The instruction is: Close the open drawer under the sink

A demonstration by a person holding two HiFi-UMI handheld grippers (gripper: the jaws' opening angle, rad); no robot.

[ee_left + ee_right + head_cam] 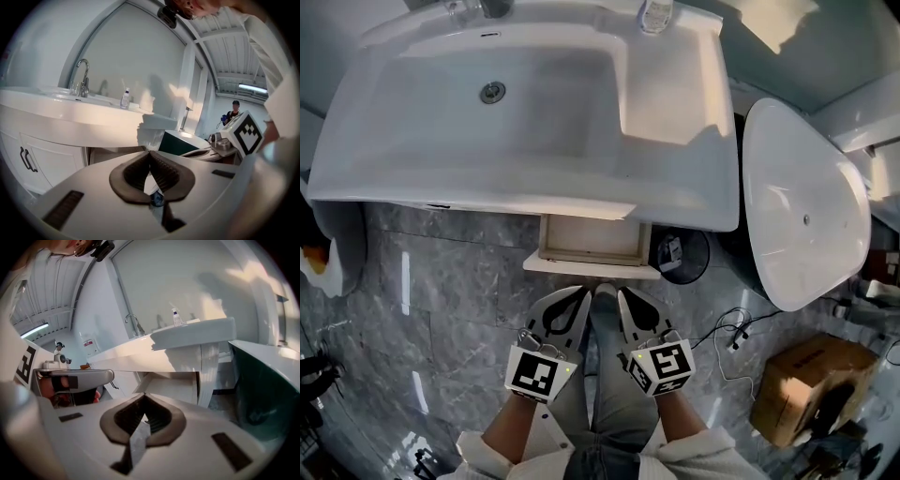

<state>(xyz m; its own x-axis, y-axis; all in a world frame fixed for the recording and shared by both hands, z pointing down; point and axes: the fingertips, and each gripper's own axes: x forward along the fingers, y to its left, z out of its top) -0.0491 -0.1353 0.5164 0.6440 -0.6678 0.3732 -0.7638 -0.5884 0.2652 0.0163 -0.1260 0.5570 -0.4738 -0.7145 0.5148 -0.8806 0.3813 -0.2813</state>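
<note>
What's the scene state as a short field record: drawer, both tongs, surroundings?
drawer: open, pulled out under the sink
left tongs: shut, empty, pointing at the drawer front, short of it
right tongs: shut, empty, beside the left tongs
sink top: bottle at the back rim
floor, right side: cardboard box
task: drawer not yet closed

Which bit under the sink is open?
The pale drawer sticks out below the sink; the white handled door beside it sits shut.
</note>
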